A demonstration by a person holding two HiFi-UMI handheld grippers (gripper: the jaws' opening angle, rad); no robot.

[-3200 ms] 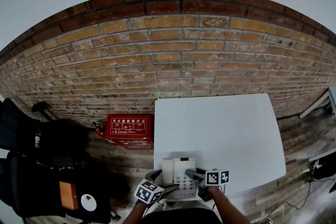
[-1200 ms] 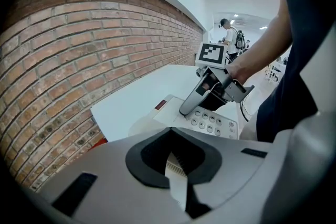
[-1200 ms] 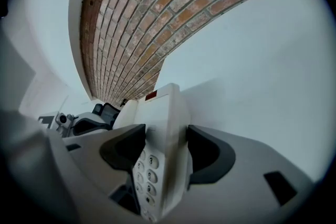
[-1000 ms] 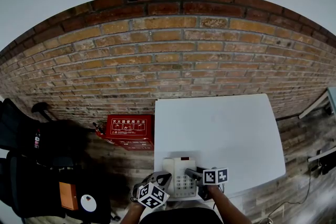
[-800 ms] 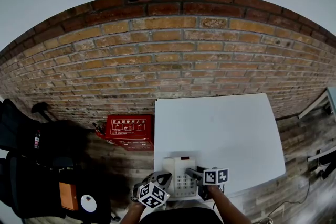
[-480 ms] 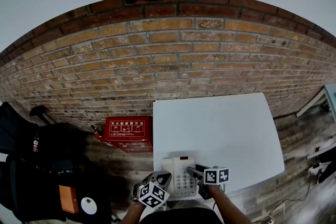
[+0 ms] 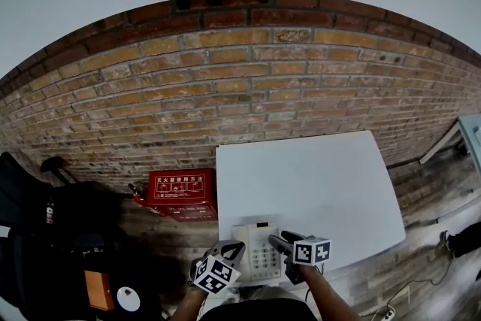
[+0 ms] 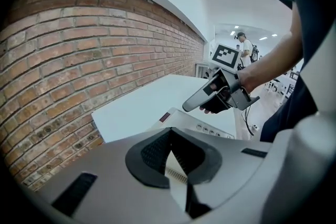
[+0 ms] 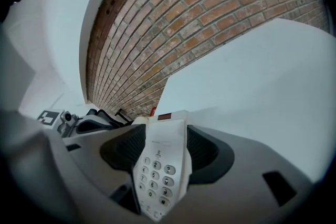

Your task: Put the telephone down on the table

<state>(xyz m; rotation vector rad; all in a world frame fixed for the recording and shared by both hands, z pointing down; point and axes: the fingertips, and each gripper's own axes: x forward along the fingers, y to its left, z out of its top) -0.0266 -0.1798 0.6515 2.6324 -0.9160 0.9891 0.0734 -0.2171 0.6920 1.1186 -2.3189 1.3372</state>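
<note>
Nearest the person, the right gripper [image 9: 161, 152] has its fingers clamped on the two long sides of the telephone [image 7: 255, 255], keypad facing up. Just to its left, the left gripper [image 8: 170, 165] has its fingers closed together, with the telephone's body just beyond them. The telephone is at the near edge of the white desk [image 7: 316, 184]. Its long axis runs straight away from the person toward the brick wall [image 7: 248, 79]. Whether its base touches the desk is unclear. Lowering it looks like the right hand's job.

Bright even light; strong fisheye edge distortion.
</note>
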